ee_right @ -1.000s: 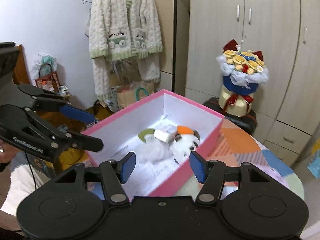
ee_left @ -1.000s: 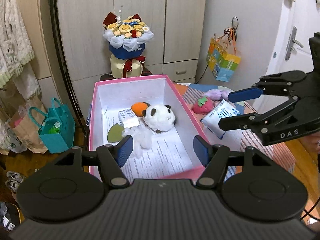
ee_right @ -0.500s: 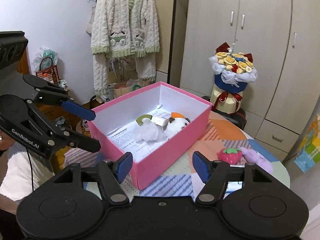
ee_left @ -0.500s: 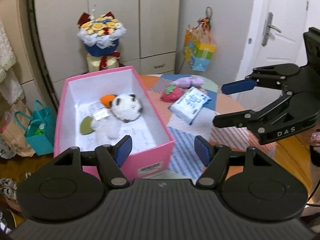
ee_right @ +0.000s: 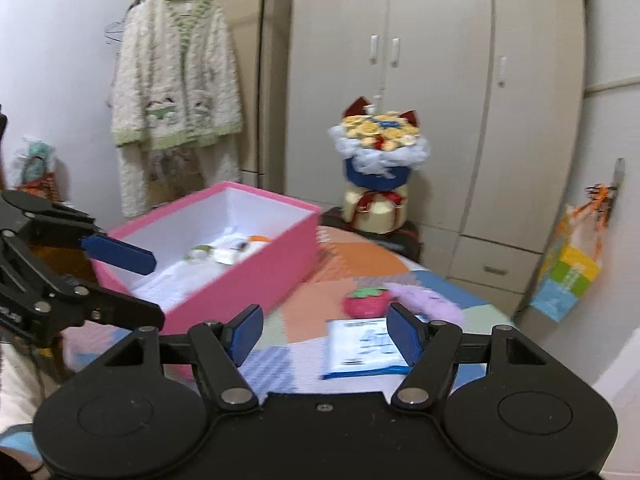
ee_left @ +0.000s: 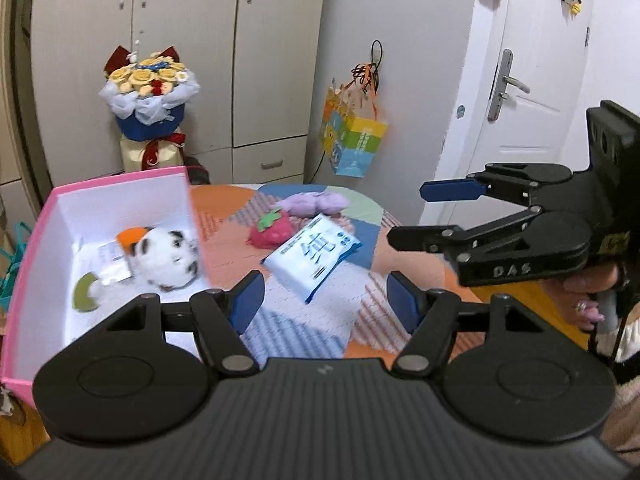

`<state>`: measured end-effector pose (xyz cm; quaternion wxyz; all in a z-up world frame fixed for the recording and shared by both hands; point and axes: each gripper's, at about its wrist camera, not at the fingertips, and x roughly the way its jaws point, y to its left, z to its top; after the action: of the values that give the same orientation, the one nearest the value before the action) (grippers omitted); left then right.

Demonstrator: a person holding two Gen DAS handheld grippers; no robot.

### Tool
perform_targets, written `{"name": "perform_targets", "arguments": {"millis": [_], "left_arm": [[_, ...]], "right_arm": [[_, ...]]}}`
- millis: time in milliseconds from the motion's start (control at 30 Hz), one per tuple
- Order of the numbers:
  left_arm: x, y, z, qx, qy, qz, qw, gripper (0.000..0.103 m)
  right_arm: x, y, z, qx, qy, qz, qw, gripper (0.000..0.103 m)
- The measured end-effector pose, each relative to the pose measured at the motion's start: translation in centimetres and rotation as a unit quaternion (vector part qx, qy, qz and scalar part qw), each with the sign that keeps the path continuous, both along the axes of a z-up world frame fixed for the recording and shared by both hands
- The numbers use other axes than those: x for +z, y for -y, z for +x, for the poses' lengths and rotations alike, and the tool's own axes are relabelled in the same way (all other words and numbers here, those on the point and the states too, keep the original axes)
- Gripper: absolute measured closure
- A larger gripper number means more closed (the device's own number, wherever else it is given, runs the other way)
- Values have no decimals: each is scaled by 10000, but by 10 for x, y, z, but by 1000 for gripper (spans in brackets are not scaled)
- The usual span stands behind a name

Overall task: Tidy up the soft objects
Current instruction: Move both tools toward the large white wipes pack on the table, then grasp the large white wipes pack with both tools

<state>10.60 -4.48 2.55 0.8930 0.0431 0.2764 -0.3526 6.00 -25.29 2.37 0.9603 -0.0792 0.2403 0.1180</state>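
Lying on the patchwork tabletop (ee_left: 320, 322), the red strawberry plush (ee_left: 269, 233) sat touching the lilac plush (ee_left: 316, 202) behind it, with the blue-and-white tissue pack (ee_left: 311, 254) just beside both on the near side. Left of them stood the pink box (ee_left: 38, 216), and inside it the panda plush (ee_left: 168, 256) lay against an orange plush (ee_left: 130, 234), a tagged white plush and a green piece. Compared with a second earlier, the left wrist view had swung away from the box interior toward the loose toys, so the box now filled only its left edge. The left gripper (ee_left: 323, 303) hovered above the tabletop with jaws apart and nothing between them. The right gripper (ee_right: 325, 330) also hung over the tabletop, jaws apart and empty, and its view had shifted from the box to the strawberry and the pack. Behind the tabletop a flower bouquet (ee_right: 380, 140) stood before the wardrobe (ee_right: 440, 80), and a cream cardigan (ee_right: 176, 92) hung to the left.
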Motion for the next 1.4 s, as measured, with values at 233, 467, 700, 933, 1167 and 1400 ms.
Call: {"name": "perform_targets", "arguments": {"millis": [233, 467, 700, 933, 1167, 1400], "left_arm": [[-29, 44, 7, 319, 338, -183, 9988, 39], [-65, 74, 37, 877, 159, -242, 9957, 44], [-101, 93, 79, 1650, -202, -434, 9851, 49], [-123, 102, 109, 2095, -583, -415, 9752, 49], [-140, 101, 128, 2142, -1272, -488, 9672, 48], [-142, 97, 130, 2117, -1459, -674, 9640, 46]], "right_arm": [[-23, 44, 24, 3, 143, 407, 9991, 31], [-51, 72, 65, -45, -215, 666, 9975, 31], [-84, 87, 100, 136, -591, 675, 9959, 42], [-108, 89, 127, 275, -826, 725, 9936, 54], [-124, 94, 142, 223, -1083, 1039, 9884, 50], [-134, 98, 149, 187, -1304, 1403, 9813, 40]]}}
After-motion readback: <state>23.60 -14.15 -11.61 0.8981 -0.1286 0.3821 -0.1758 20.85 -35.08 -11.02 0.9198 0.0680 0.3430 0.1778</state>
